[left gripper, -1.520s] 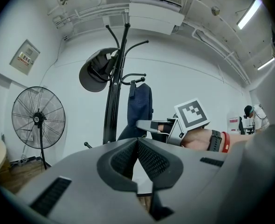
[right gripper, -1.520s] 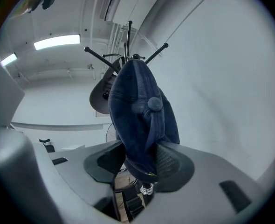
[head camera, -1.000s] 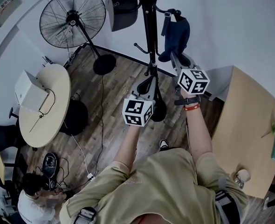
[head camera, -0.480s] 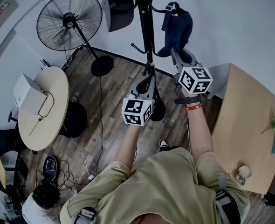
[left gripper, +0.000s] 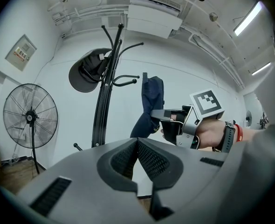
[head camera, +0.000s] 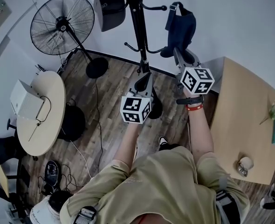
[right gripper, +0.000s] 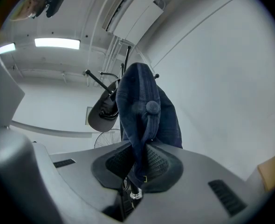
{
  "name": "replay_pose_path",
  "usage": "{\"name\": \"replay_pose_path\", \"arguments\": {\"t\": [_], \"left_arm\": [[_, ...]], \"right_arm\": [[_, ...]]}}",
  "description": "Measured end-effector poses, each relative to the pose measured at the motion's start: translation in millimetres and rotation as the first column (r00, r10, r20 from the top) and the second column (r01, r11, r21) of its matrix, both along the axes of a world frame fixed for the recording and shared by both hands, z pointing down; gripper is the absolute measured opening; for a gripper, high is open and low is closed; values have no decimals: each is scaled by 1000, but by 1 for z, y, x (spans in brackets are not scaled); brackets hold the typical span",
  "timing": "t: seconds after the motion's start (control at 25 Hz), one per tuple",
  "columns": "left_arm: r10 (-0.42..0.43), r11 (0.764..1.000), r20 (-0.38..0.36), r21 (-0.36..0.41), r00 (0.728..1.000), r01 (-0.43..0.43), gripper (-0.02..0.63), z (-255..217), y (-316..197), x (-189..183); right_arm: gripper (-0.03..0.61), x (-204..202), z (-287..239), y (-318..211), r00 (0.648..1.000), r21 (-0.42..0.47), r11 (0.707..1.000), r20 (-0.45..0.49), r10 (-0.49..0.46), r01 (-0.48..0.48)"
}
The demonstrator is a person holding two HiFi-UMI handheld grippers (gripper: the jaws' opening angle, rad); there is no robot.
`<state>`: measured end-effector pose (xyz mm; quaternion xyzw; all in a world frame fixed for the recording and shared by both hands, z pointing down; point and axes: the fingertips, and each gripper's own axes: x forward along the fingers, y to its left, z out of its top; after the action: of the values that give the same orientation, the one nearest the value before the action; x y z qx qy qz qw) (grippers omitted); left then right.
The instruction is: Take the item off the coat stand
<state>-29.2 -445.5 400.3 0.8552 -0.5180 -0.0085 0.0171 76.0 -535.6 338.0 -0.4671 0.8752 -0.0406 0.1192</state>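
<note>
A dark blue cloth item [head camera: 180, 28] with a strap hangs just right of the black coat stand [head camera: 138, 36], close to a hook tip; whether it still touches the hook I cannot tell. My right gripper [head camera: 177, 55] is shut on its lower edge; in the right gripper view the blue cloth [right gripper: 144, 111] runs down between the pads of the right gripper [right gripper: 136, 160]. My left gripper [head camera: 145, 81] hangs lower, in front of the stand's pole, shut and empty. In the left gripper view, beyond the closed left gripper [left gripper: 136, 148], are the blue item [left gripper: 152, 104] and the stand [left gripper: 105, 101].
A dark cap [head camera: 109, 6] hangs on the stand's left side. A pedestal fan [head camera: 62, 24] stands at the back left. A round table [head camera: 44, 120] with a white box [head camera: 23, 99] is at left, a wooden table [head camera: 242, 120] at right. Cables lie on the floor.
The right gripper has drawn the blue item to the right, away from the stand's pole and hook. The left gripper has stayed low by the pole.
</note>
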Motion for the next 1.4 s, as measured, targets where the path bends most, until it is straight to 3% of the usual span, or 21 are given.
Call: {"name": "replay_pose_path", "arguments": {"t": [0.36,0.84,1.4], "left_arm": [[25,1000,3,17,1000,-25,21,-6,7,-5],[-2,1000,22,7,1000,2,21,6,33,-25],[-15,1000,47,14,999,15,21,14,47,-42]], "right_arm": [[61,17,19,21,995,-46,995,-47,86,-88],[61,25,67,78,983,-116,979,-95,158,-169],[61,13,95,123,972,-135,967,-124,201,-218]]}}
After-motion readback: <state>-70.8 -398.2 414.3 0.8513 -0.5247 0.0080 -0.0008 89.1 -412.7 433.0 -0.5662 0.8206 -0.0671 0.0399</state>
